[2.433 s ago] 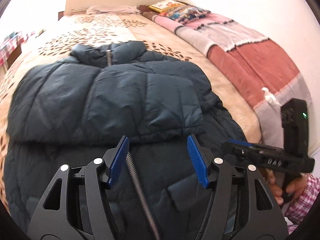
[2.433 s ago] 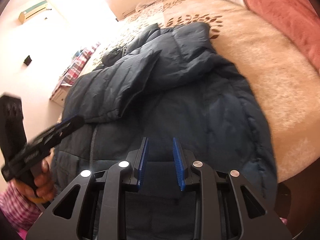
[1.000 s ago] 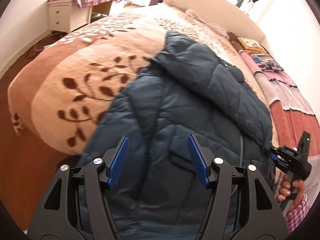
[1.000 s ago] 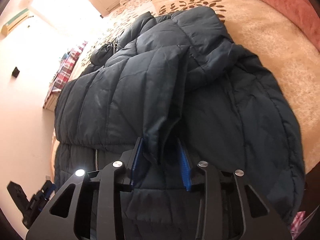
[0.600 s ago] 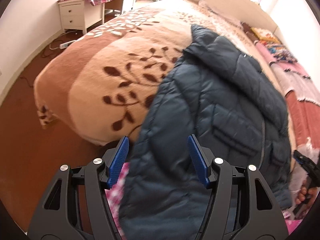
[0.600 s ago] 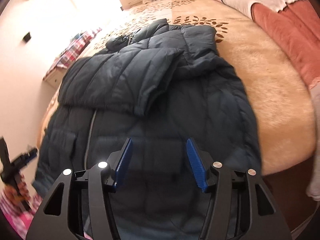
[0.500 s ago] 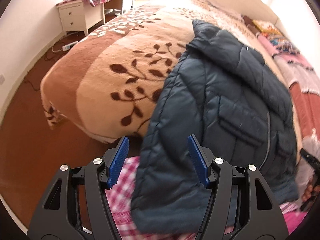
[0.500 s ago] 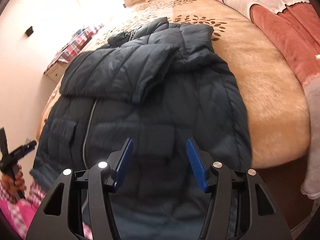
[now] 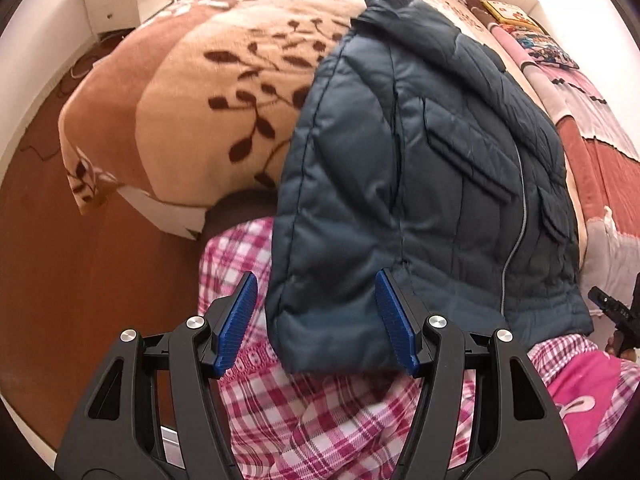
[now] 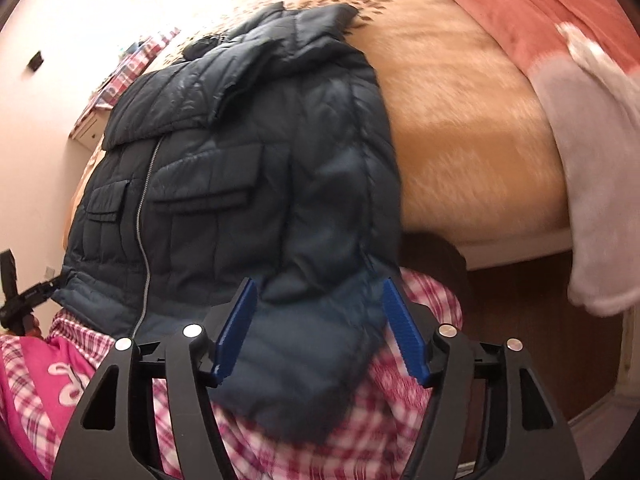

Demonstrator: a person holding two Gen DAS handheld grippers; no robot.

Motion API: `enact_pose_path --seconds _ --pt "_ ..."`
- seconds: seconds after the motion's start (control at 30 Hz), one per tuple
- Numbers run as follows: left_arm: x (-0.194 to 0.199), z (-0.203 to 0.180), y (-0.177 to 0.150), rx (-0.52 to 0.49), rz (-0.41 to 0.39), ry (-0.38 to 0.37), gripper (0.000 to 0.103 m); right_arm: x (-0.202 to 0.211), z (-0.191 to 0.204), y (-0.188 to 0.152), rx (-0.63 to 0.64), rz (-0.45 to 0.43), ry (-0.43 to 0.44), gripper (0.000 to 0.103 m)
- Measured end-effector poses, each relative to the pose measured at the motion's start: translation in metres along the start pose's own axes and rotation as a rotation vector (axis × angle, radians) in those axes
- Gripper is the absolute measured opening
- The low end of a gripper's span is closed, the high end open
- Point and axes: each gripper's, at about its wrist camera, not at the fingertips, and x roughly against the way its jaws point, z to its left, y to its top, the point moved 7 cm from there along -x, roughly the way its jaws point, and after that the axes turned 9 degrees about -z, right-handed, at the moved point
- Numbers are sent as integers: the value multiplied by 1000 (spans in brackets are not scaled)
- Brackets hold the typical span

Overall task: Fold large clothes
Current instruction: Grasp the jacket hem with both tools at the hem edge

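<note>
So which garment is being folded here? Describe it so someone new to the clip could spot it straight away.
Start at the bed with the tan leaf-print blanket. Lying down its middle and hanging over the foot edge is a dark navy quilted puffer jacket. Unlike the pink and rust blankets beside it, it has a silver front zip and flapped pockets, and both open grippers, left gripper and right gripper, flank its hem corners.

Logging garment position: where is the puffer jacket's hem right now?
In both wrist views the puffer jacket's hem overhangs the bed's foot edge, against the person's plaid pyjamas.
</note>
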Motion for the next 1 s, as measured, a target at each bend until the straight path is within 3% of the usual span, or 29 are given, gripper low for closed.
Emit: enact_pose_path --seconds 0.23,0.47,0.53,0.67,0.73,0.8,0.9,1.0 --pt "-7 2 -7 46 12 -52 61 4 -11 -31 -42 70 8 69" --pt "-8 2 -7 52 7 -79 61 -4 -3 -43 -104 116 90 69" --pt "-8 2 -8 53 5 -84 60 -6 -3 -45 -89 120 80 63" --pt "-7 1 -7 51 -2 -100 46 -5 -2 -45 -80 109 81 46" --pt "-6 0 -6 57 -8 -114 37 -3 -2 -44 -85 104 101 31" --pt "-4 -1 -5 64 -16 -135 20 -3 3 -44 -84 105 138 22" --pt "2 -5 0 62 -50 -154 11 -1 10 -42 -83 82 161 17" --pt "12 -12 9 48 -98 -172 9 5 8 -35 -148 44 214 15"
